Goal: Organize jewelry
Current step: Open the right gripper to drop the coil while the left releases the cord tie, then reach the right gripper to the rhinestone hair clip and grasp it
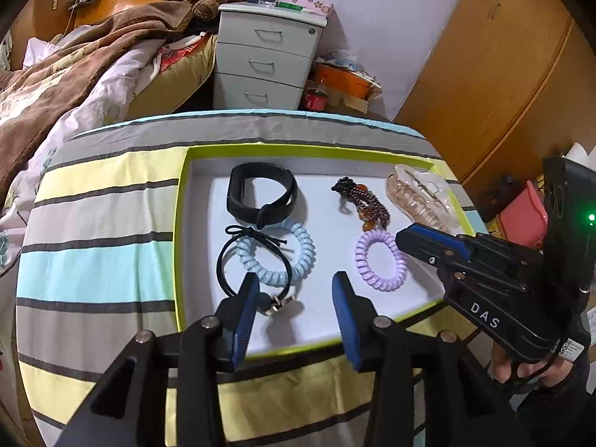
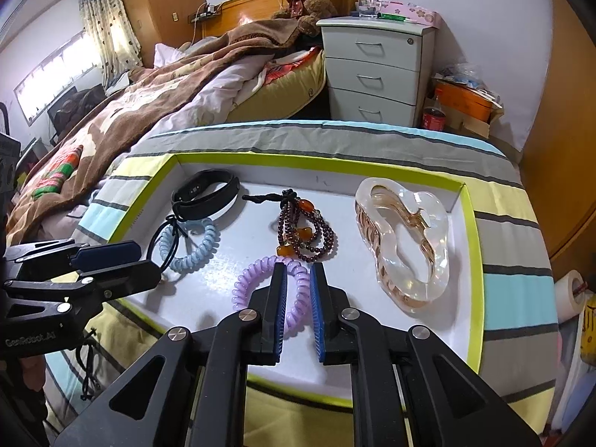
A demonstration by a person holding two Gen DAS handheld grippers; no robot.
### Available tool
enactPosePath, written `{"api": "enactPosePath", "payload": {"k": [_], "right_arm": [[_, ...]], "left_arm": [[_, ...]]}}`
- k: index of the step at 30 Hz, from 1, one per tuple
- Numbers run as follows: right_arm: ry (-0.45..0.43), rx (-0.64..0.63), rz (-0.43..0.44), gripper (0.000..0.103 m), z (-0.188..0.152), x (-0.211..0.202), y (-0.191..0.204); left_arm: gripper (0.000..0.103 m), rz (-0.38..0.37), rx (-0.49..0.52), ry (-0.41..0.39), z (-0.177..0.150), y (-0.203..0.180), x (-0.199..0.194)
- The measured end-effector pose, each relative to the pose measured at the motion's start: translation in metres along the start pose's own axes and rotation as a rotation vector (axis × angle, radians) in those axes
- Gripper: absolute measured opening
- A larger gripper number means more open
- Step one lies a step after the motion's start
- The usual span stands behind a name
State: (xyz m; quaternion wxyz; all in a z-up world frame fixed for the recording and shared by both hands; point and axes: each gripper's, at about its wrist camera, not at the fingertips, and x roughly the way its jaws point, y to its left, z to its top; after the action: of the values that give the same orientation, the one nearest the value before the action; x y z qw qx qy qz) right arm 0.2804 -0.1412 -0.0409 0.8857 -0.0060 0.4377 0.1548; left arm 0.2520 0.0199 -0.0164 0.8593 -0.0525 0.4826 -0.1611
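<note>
A white tray with a lime rim point(image 1: 298, 148) point(image 2: 298, 158) lies on the striped cloth. It holds a black wristband point(image 1: 260, 197), a light blue spiral hair tie point(image 1: 298, 257), a thin black hair tie point(image 1: 227, 260) with a small charm point(image 1: 277, 302), a dark bead bracelet point(image 2: 305, 227), a clear hair claw point(image 2: 402, 246) and a purple spiral hair tie point(image 1: 380, 260) point(image 2: 260, 279). My left gripper point(image 1: 296, 298) point(image 2: 149, 260) is open, its pads either side of the charm without touching it. My right gripper point(image 2: 298, 298) point(image 1: 406, 236) is shut on the purple tie's right strand, and the tie rests on the tray.
The striped cloth point(image 1: 111, 260) covers a round-edged table. A bed with a brown blanket point(image 2: 130, 111) lies to the left. White drawers point(image 1: 264, 63) stand beyond the table and a wooden wardrobe point(image 1: 503, 74) to the right. A person's hand point(image 1: 503, 368) holds the right gripper.
</note>
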Motion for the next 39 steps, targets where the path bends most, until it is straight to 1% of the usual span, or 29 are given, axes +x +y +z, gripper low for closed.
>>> {"api": "enactPosePath", "payload": {"k": [6, 9, 13, 16, 19, 25, 30, 32, 33, 39], "right_arm": [[-0.026, 0.003, 0.008, 0.013, -0.004, -0.017, 0.007], [-0.043, 0.001, 0.014, 0.014, -0.006, -0.029, 0.012], [-0.075, -0.009, 0.028, 0.014, -0.011, -0.049, 0.021], [-0.095, -0.012, 0.036, 0.015, -0.017, -0.063, 0.026], [-0.107, -0.017, 0.044, 0.015, -0.022, -0.072, 0.035], [-0.125, -0.03, 0.059, 0.015, -0.034, -0.087, 0.048], [-0.127, -0.041, 0.08, 0.017, -0.047, -0.094, 0.062], [-0.123, -0.05, 0.091, 0.023, -0.053, -0.095, 0.068], [-0.12, -0.053, 0.095, 0.024, -0.056, -0.095, 0.07], [-0.096, -0.087, 0.131, 0.025, -0.075, -0.091, 0.086]], "left_arm": [[0.053, 0.009, 0.006, -0.036, -0.007, -0.007, -0.021], [0.057, 0.028, 0.006, -0.064, -0.013, -0.01, -0.036], [0.058, 0.056, 0.0, -0.095, -0.022, -0.009, -0.055], [0.06, 0.101, 0.015, -0.126, -0.031, -0.011, -0.07], [0.061, 0.103, 0.009, -0.146, -0.04, -0.011, -0.084], [0.062, 0.131, -0.002, -0.18, -0.059, -0.008, -0.107], [0.063, 0.145, -0.024, -0.203, -0.076, -0.001, -0.123], [0.066, 0.144, -0.039, -0.211, -0.083, 0.003, -0.129], [0.066, 0.145, -0.048, -0.215, -0.088, 0.006, -0.132], [0.07, 0.162, -0.112, -0.232, -0.113, 0.028, -0.145]]}}
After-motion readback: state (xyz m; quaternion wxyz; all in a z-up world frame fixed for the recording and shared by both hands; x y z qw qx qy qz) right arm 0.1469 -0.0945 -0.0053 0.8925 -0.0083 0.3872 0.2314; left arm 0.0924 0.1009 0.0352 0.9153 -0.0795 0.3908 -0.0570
